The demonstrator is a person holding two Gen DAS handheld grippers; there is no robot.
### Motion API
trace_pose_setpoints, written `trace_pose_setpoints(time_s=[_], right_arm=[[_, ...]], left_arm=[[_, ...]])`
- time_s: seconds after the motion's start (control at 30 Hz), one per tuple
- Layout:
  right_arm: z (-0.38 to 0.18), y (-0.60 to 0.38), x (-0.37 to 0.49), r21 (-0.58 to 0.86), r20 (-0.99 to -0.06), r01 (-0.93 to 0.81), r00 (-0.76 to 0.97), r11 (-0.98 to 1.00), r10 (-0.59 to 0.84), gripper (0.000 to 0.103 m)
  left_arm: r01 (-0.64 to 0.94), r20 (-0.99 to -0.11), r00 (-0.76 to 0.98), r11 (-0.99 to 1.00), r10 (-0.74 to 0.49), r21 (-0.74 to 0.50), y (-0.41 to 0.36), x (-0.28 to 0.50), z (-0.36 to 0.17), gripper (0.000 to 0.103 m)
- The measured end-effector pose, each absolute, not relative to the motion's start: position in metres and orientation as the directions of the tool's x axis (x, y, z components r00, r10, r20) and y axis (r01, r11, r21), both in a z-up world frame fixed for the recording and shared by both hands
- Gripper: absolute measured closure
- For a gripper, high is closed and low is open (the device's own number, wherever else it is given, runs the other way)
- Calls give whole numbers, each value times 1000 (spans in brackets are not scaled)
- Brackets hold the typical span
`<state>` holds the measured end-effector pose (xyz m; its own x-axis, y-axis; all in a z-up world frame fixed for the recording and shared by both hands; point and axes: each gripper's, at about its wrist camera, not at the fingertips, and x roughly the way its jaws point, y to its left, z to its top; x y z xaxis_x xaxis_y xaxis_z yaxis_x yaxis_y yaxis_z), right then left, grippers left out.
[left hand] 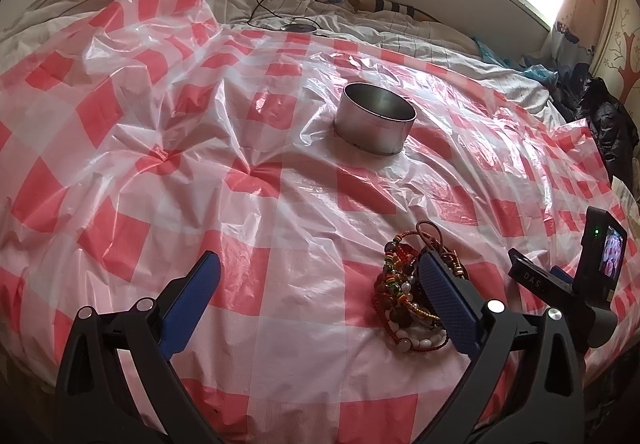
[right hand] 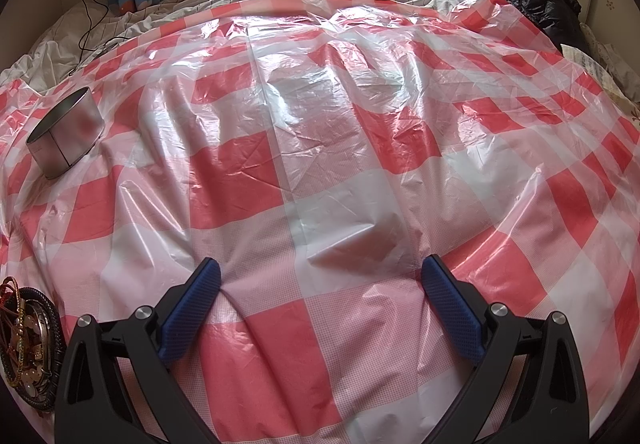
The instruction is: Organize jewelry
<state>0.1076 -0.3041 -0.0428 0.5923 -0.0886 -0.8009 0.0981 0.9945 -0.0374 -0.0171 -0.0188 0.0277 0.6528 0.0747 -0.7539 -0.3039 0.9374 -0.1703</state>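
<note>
Bracelets (left hand: pixel 416 296) lie heaped in a tangle of red cord, coloured beads and pale stones on the red-and-white checked plastic sheet (left hand: pixel 280 203) that covers the bed, near the camera and right of centre in the left wrist view. The left gripper (left hand: pixel 320 276) hangs over the sheet with its jaws wide and nothing between them; its right finger overlaps the heap, and contact cannot be told. Farther off, near the middle, a round metal tin (left hand: pixel 375 115) stands upright and open-topped. The right gripper (right hand: pixel 320 276) is also spread wide and empty above bare sheet, with the heap at its near left and the tin at far left.
</note>
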Motion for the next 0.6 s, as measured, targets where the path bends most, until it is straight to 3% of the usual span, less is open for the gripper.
trace_pose_setpoints(time_s=[0.23, 0.37, 0.47, 0.6], right_arm=[[-43, -296, 112, -91, -802, 87, 584, 992, -125, 7], [-41, -302, 112, -44, -809, 69, 583, 997, -76, 7], [-26, -292, 87, 22, -727, -43, 685, 999, 45, 7], [-4, -257, 56, -39, -625, -274, 757, 961, 191, 8]], left_arm=[[-278, -806, 591, 946, 32, -166, -6, 4, 17, 7], [-319, -829, 560, 926, 11, -203, 21, 15, 6, 7], [-367, -831, 555, 883, -45, -293, 41, 14, -4, 7], [-406, -827, 559, 848, -64, -340, 50, 11, -11, 7]])
